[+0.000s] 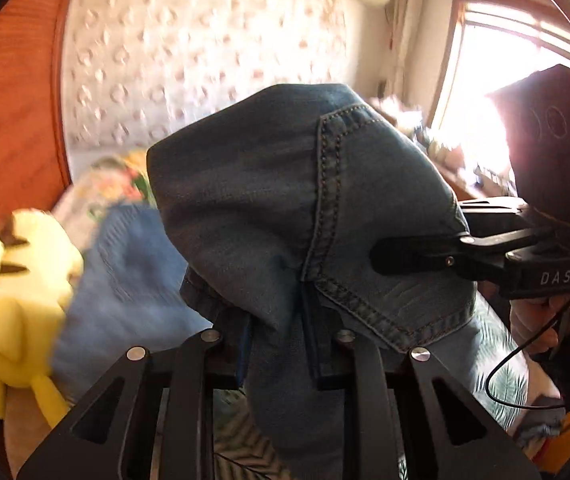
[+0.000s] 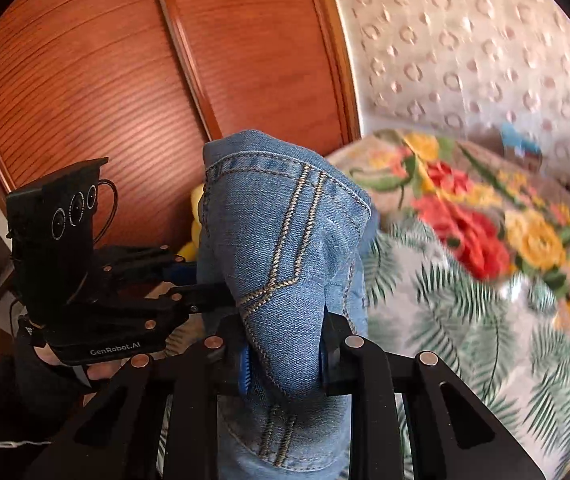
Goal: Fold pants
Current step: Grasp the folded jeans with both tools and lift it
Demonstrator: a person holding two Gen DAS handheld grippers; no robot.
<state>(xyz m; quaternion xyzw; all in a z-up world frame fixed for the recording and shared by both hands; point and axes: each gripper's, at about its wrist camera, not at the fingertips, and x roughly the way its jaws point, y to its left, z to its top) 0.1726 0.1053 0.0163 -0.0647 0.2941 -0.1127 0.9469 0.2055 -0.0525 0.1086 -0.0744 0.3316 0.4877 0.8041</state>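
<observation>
Left wrist shows our left gripper [image 1: 277, 344] and, at three o'clock, right gripper [image 1: 381, 258] both clamped on bunched jeans [image 1: 245, 208] above the bed [image 2: 465, 320]; folding barely begun.

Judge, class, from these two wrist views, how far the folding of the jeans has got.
Done: both grips look set, the left gripper and right gripper each pinching the jeans. In hand: the denim hangs bunched above the leaf-print bedsheet. Left: no neat fold shows; the jeans have yet to be laid flat and folded.
</observation>
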